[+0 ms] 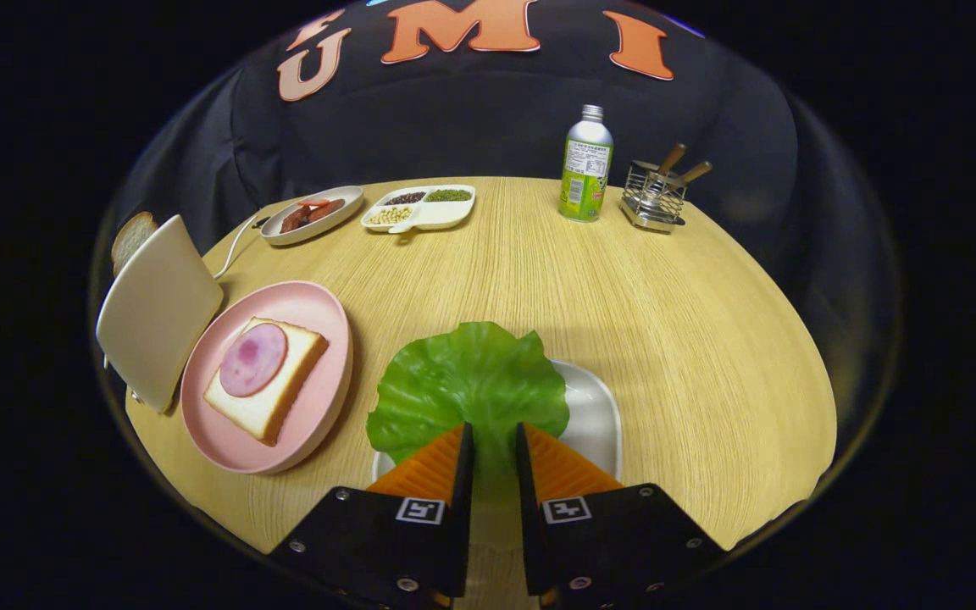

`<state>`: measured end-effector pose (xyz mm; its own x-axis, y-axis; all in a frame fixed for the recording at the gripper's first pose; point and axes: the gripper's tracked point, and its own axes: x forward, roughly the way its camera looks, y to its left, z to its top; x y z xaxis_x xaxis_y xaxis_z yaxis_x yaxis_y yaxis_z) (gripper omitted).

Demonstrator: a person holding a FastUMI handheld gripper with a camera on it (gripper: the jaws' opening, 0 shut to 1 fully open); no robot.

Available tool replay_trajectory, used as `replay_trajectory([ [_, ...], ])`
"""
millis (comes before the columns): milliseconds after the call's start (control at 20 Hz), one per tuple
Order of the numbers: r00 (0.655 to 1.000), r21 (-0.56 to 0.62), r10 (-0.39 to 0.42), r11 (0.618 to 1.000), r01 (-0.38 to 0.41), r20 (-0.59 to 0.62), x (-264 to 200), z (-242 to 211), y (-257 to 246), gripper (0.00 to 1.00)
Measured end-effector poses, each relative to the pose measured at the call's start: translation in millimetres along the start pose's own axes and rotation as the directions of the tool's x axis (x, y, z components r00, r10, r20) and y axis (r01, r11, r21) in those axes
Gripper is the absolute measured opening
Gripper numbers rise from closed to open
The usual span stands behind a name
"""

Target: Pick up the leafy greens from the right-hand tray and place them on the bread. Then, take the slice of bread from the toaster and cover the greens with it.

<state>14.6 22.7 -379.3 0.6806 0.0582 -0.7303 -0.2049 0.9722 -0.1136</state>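
Hand-held gripper (493,436): fingers nearly closed, a narrow gap between them, pinching the near edge of the greens (467,385)
Greens: over the white tray (594,407), spilling past its left rim
Pink plate (318,318): left of the tray; bread (280,398) with a ham slice (252,359) on top
Toaster (158,309): left of the plate, a slice (131,237) behind it
Far worktop (623,296): two dishes, bottle (585,165), wire caddy (654,196)
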Motion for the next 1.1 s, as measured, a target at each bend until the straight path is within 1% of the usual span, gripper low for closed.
replay_trajectory([
  [50, 1.0, 0.005, -0.006, 1.0, 0.006, 0.001, 1.6, 0.5, -2.0, 0.21],
  [100, 1.0, 0.014, -0.014, 1.0, 0.014, 0.0, 1.0, 1.0, -4.8, 0.17],
  [150, 1.0, 0.029, -0.013, 0.999, 0.013, -0.001, 1.0, 1.3, -6.0, 0.09],
  [200, 1.0, 0.043, -0.011, 0.999, 0.011, -0.005, 1.6, 2.7, -6.2, 0.05],
  [250, 1.0, 0.056, -0.015, 0.998, 0.015, -0.006, 1.8, 2.6, -7.9, 0.03],
  [350, 0.999, 0.069, -0.038, 0.997, 0.039, -0.005, -0.9, 4.8, -15.5, 0.01],
  [500, 0.999, 0.098, -0.035, 0.995, 0.033, 0.017, -10.0, 13.5, -15.9, 0.01],
  [1100, 0.996, 0.057, -0.061, 0.997, 0.057, 0.068, -38.6, 34.5, -19.4, 0.01],
])
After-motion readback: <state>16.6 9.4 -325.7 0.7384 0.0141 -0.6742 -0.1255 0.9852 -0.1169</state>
